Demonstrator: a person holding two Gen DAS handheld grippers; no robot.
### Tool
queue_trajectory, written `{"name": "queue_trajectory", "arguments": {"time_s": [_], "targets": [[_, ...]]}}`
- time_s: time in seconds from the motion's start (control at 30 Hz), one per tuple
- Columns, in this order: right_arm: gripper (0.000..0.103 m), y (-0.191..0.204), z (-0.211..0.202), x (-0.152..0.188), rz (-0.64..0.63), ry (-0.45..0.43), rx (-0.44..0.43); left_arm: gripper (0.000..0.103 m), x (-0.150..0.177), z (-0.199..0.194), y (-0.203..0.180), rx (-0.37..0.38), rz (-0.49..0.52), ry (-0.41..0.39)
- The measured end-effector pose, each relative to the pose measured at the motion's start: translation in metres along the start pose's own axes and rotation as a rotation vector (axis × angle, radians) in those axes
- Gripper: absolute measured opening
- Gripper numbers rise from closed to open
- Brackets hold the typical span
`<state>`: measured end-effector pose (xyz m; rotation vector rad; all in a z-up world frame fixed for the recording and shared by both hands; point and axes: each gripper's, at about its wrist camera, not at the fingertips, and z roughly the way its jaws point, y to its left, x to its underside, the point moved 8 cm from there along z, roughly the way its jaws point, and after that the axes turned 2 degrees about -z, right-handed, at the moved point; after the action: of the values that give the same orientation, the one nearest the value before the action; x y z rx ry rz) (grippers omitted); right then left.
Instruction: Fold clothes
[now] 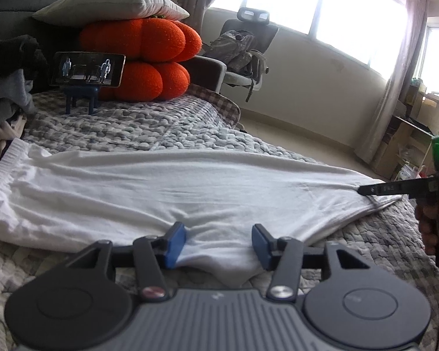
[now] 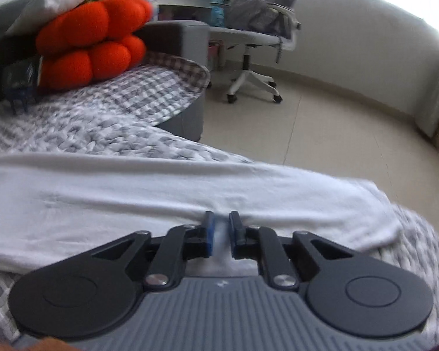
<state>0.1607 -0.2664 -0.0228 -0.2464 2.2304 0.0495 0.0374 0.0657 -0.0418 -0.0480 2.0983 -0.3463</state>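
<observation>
White garment (image 1: 190, 193) lies spread flat across the grey quilted bed (image 1: 149, 128). Left gripper (image 1: 219, 244) stands about half open, pads straddling the near fabric edge — not pinching. Right gripper (image 2: 221, 234) is nearly closed, a fold of the cloth between its pads.

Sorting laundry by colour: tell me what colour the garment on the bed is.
Plain white garment, clearest in the left wrist view.

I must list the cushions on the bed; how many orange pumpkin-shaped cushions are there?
2: the upper orange cushion lies under a grey pillow, and the lower orange cushion lies directly beneath it on the quilt. More may be hidden behind them.
</observation>
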Motion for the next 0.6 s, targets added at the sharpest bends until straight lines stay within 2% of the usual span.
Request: {"name": "queue_trajectory", "arguments": {"time_s": [0.17, 0.23, 0.33, 0.43, 0.53, 0.6], "targets": [[0.013, -0.010, -0.015, 0.008, 0.024, 0.025, -0.006, 0.055, 0.000, 0.001, -0.002, 0.006, 0.015, 0.005], [0.022, -0.006, -0.014, 0.001, 0.062, 0.033, -0.005, 0.056, 0.000, 0.001, -0.002, 0.008, 0.018, 0.006], [0.023, 0.031, -0.012, -0.009, 0.028, 0.010, -0.091, 0.056, 0.000, 0.001, -0.001, 0.011, 0.012, 0.004], [0.023, 0.081, -0.002, -0.014, -0.035, 0.035, -0.187, 0.056, 0.000, 0.001, -0.001, 0.010, 0.014, 0.003], [0.026, 0.116, 0.013, -0.022, -0.139, 0.038, -0.166, 0.056, 0.001, 0.001, -0.002, 0.011, 0.013, 0.003], [0.026, 0.127, 0.021, -0.030, -0.150, 0.033, -0.164, 0.056, 0.001, 0.001, -0.002, 0.009, 0.015, 0.004]]}}
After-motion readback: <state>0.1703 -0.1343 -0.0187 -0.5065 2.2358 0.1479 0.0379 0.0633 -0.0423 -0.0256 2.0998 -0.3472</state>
